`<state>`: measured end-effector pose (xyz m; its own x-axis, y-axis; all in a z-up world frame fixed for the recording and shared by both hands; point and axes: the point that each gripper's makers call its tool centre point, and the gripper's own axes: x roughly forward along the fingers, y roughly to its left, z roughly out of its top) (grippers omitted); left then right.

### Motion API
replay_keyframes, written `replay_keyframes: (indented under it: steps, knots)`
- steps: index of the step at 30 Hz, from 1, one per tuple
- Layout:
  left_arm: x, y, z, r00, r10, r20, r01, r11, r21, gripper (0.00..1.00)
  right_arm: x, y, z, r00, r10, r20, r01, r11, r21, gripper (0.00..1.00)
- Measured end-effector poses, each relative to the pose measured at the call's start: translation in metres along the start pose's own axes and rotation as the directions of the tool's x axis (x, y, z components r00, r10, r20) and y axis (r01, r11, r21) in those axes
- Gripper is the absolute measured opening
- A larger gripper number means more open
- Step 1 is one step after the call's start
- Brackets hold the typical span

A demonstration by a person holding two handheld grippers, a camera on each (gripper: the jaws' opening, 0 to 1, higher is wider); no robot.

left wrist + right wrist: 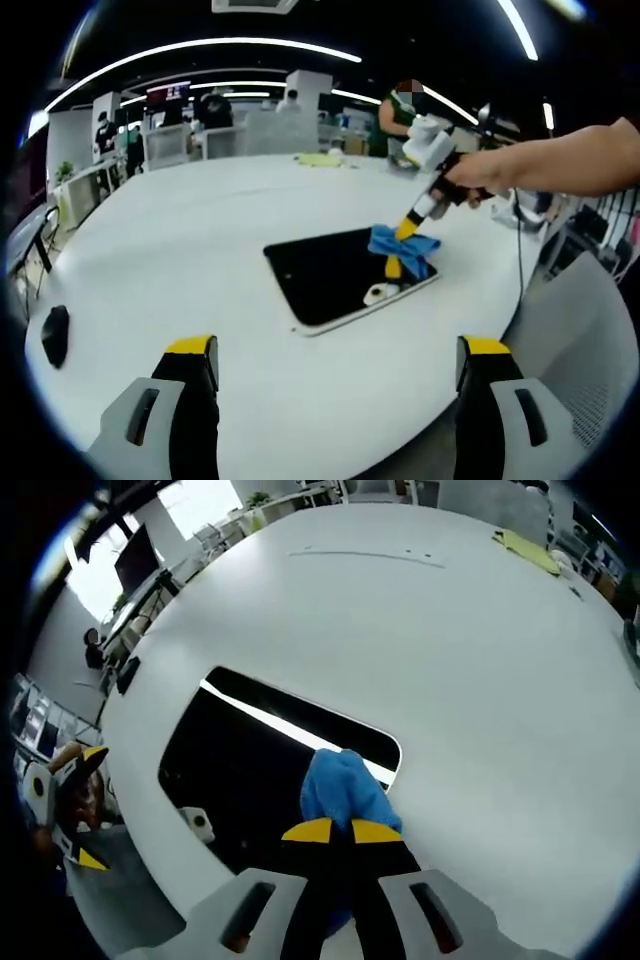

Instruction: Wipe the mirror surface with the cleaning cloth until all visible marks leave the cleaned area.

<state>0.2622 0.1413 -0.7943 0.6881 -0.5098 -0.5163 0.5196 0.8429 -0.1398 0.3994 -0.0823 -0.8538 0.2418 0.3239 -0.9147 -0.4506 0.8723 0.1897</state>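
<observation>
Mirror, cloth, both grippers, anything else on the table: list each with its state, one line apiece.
mirror: flat on the white table, dark, reflecting ceiling lights
blue cleaning cloth: bunched, pressed on the mirror near its edge
right gripper: jaws shut on the cloth
left gripper: jaws open, empty, held off the mirror
yellow cloth: lying at the table's far side

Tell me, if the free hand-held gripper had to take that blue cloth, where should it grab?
Probably the loose bunched edge of the blue cloth lying on the mirror, coming from above on the side away from the right hand-held gripper, which already pinches it. The raised folds give jaws something to close on.
</observation>
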Motion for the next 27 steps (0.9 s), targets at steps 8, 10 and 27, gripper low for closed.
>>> replay_keyframes:
  steps: [8, 10, 27]
  knots:
    - [0.0003, -0.0012, 0.0003, 1.0, -0.002, -0.002, 0.002, 1.0, 0.002, 0.99, -0.0005, -0.0003, -0.0006, 1.0, -0.009, 0.001, 0.009, 1.0, -0.01, 0.0]
    - [0.0003, -0.0012, 0.0005, 1.0, -0.003, -0.001, 0.003, 1.0, 0.003, 0.99, -0.001, 0.0002, -0.0011, 1.0, -0.008, 0.003, 0.008, 1.0, -0.007, 0.0]
    - [0.0001, -0.0001, 0.0011, 1.0, 0.002, 0.002, -0.002, 1.0, 0.002, 0.99, -0.0005, 0.0002, -0.0048, 0.998, -0.056, -0.005, 0.056, 0.994, -0.09, 0.0]
